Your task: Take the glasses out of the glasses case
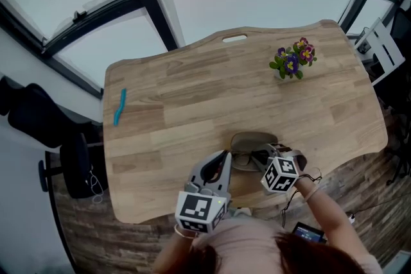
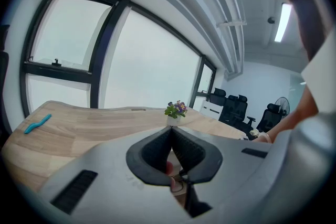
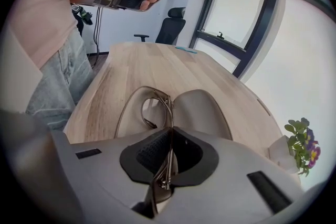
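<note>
Right tool [image 3: 170, 135] clenched on glasses [image 3: 155, 109] at open glasses case [image 3: 202, 107]; left tool [image 2: 171, 135] closed, seemingly empty

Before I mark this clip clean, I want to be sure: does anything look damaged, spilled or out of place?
Nothing stands out. The right gripper is shut on the glasses, which look intact, at the open case. The flowers stand upright, and a blue strip lies flat near the left edge of the table.
</note>
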`<state>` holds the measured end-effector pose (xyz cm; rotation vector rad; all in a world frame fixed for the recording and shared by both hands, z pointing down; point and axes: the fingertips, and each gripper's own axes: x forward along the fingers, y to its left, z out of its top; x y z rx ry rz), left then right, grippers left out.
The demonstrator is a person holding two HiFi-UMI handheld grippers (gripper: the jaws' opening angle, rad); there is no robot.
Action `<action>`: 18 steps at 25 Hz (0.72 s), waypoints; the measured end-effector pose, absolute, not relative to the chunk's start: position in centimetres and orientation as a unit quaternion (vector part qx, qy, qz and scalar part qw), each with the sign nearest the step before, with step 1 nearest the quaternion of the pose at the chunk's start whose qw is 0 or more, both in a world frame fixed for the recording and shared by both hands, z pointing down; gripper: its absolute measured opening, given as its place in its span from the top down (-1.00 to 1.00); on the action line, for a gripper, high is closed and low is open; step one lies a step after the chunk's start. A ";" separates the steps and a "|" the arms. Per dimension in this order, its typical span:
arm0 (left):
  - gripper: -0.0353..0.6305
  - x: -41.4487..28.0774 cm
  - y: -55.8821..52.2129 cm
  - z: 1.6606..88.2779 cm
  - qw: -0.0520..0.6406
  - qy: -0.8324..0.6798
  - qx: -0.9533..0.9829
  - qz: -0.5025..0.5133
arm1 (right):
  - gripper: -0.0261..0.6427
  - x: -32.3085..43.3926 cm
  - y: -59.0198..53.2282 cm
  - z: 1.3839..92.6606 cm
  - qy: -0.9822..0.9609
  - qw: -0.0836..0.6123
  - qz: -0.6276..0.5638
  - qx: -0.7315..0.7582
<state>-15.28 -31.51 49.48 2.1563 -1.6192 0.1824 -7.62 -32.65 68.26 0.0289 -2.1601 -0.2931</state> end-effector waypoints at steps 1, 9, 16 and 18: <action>0.89 -15.3 -31.5 49.4 0.217 -0.585 0.779 0.066 | 0.89 -7.6 -32.6 68.1 -0.879 0.460 -0.121 0.013; 0.89 -15.3 -31.2 49.0 0.212 -0.588 0.778 0.067 | 0.89 -8.1 -33.1 66.0 -0.889 0.437 -0.132 0.033; 0.89 -15.0 -30.9 48.2 0.201 -0.587 0.782 0.064 | 0.89 -8.2 -33.4 64.0 -0.897 0.417 -0.134 0.057; 0.89 -14.9 -30.8 48.0 0.198 -0.587 0.783 0.064 | 0.89 -8.1 -33.5 63.5 -0.900 0.411 -0.131 0.068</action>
